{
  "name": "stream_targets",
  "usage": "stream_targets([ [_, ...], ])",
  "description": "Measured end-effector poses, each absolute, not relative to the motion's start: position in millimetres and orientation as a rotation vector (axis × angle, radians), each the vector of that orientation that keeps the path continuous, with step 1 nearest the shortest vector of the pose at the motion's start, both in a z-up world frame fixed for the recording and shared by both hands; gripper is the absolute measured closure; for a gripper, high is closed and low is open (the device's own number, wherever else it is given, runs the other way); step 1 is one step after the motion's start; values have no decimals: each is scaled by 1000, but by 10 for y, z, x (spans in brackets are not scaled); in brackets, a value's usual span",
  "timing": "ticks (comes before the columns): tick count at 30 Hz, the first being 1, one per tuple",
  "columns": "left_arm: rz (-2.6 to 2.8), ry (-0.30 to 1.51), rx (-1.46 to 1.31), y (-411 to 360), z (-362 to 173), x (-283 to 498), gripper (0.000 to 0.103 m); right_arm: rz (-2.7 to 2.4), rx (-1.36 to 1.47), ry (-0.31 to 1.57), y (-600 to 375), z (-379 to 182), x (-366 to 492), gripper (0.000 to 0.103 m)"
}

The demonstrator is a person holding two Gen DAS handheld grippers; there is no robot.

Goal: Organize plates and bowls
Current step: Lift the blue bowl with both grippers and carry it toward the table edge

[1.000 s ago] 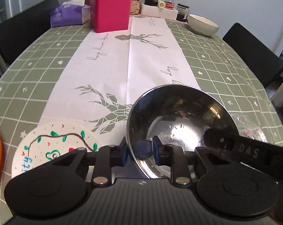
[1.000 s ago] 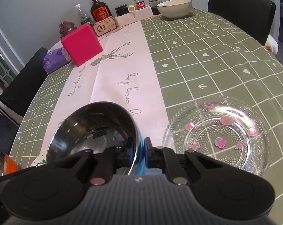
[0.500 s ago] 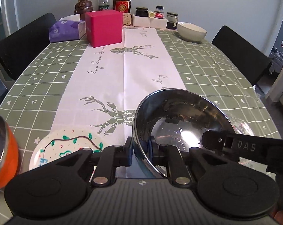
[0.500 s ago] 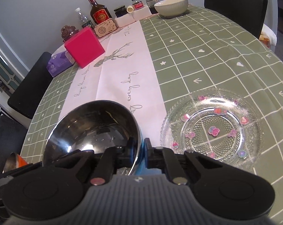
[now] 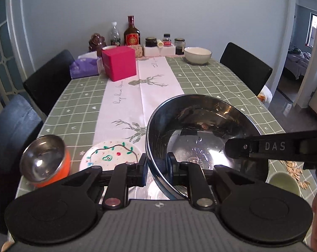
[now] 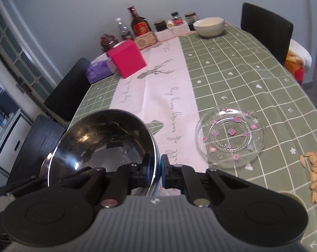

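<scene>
A large steel bowl (image 5: 200, 130) hangs tilted above the near end of the table, held from both sides. My left gripper (image 5: 156, 167) straddles its near-left rim, one pad inside and one outside; its jaws are opening slightly, with the rim still pinched. My right gripper (image 6: 156, 169) is shut on the opposite rim of the same bowl (image 6: 104, 142), and its black finger shows in the left wrist view. On the cloth lie a painted white plate (image 5: 110, 153), an orange steel-lined bowl (image 5: 45, 159) and a clear glass plate (image 6: 229, 134). A cream bowl (image 5: 197, 54) stands far back.
A pink box (image 5: 119, 65), a purple tissue pack (image 5: 85, 68), bottles and jars crowd the far end. A pale green cup (image 5: 283, 182) and scattered seeds (image 6: 316, 174) lie near right. Black chairs (image 5: 245, 67) flank the table.
Both grippers have risen and drawn back with the steel bowl between them. The table looks farther away, and the orange bowl has come into the left wrist view.
</scene>
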State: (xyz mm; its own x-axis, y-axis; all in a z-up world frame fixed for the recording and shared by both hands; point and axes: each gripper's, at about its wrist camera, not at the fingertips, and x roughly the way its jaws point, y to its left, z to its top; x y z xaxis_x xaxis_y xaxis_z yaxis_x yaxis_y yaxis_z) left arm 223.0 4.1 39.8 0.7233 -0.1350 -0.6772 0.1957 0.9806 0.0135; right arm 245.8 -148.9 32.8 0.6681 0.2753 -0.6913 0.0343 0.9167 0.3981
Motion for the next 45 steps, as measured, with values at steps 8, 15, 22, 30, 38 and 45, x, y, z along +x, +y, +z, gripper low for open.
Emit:
stream_targets([
  [8,-167,833,54,204,481,1457,82,185,368,900,-1313,473,1595,95],
  [15,-169,821,67,246,356,768,82,178,362,864,-1229,353,775,94],
  [22,-220,862,41,237,33,343,80,145,329,828,-1180,133,150,90],
  [30,-230,870,57,168,-257,66,79,122,315,855,-1218,-161,-80,88],
  [38,-213,896,80,204,-445,51,79,140,291,902,-1141,-347,-78,86],
  [45,-210,927,105,212,-639,42,80,138,269,963,-1086,-588,-48,86],
])
